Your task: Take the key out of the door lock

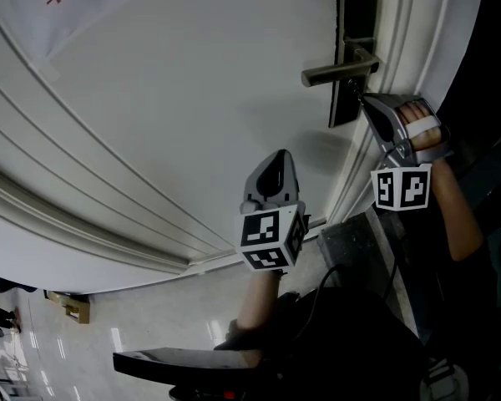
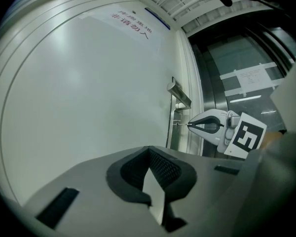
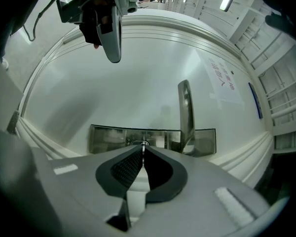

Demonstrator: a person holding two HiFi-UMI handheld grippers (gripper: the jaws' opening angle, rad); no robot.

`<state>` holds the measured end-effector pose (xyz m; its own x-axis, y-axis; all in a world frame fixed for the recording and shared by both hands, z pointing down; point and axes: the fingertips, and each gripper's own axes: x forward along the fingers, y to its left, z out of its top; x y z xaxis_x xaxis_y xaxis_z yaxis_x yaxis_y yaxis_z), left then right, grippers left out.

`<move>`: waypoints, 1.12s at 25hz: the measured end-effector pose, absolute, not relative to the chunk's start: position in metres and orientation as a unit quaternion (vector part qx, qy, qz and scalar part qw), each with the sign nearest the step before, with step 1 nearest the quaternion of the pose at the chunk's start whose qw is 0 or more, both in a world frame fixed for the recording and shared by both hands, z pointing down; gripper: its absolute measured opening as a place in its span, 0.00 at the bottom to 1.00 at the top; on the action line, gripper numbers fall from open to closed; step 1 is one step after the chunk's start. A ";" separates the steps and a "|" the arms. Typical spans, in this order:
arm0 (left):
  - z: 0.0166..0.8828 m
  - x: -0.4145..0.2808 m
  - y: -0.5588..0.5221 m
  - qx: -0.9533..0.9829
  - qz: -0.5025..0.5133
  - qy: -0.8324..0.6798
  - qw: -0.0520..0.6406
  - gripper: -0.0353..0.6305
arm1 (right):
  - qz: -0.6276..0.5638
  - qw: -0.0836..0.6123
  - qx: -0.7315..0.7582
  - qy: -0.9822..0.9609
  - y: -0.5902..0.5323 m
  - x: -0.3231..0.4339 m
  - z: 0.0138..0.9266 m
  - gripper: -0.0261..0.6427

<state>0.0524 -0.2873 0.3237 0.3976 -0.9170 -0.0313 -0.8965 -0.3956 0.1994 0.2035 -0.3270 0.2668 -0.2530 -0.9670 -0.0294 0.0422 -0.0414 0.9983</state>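
My right gripper (image 3: 143,151) has its jaws pressed together on the thin key (image 3: 144,143). The key stands out of the lock plate (image 3: 108,138), just beside the foot of the door handle (image 3: 185,107). Its long axis runs straight out of the door (image 1: 150,98) and lines up with my jaws. I judge the pull should go straight back along that line, away from the plate, with no sideways lean. This gripper is the one at the handle. My left gripper (image 2: 149,152) has its jaws closed on nothing and hangs well apart from the handle, off the door face. Its view gives me the side-on look, with the key as a short pin bridging plate and jaw tips. My right gripper view squeezes the key to a sliver, and in the head view I cannot make it out.
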 end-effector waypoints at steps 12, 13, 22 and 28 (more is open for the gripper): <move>0.325 0.054 -0.286 0.832 -0.070 -0.545 0.076 0.05 | -0.582 0.436 0.427 -0.538 -0.324 0.204 0.267 0.06; 0.325 0.054 -0.286 0.832 -0.070 -0.545 0.076 0.05 | -0.582 0.436 0.426 -0.539 -0.324 0.204 0.267 0.06; 0.324 0.053 -0.286 0.833 -0.069 -0.544 0.075 0.05 | -0.581 0.436 0.428 -0.537 -0.322 0.205 0.266 0.06; 0.328 0.046 -0.289 0.829 -0.066 -0.551 0.066 0.05 | -0.582 0.437 0.426 -0.537 -0.320 0.205 0.266 0.06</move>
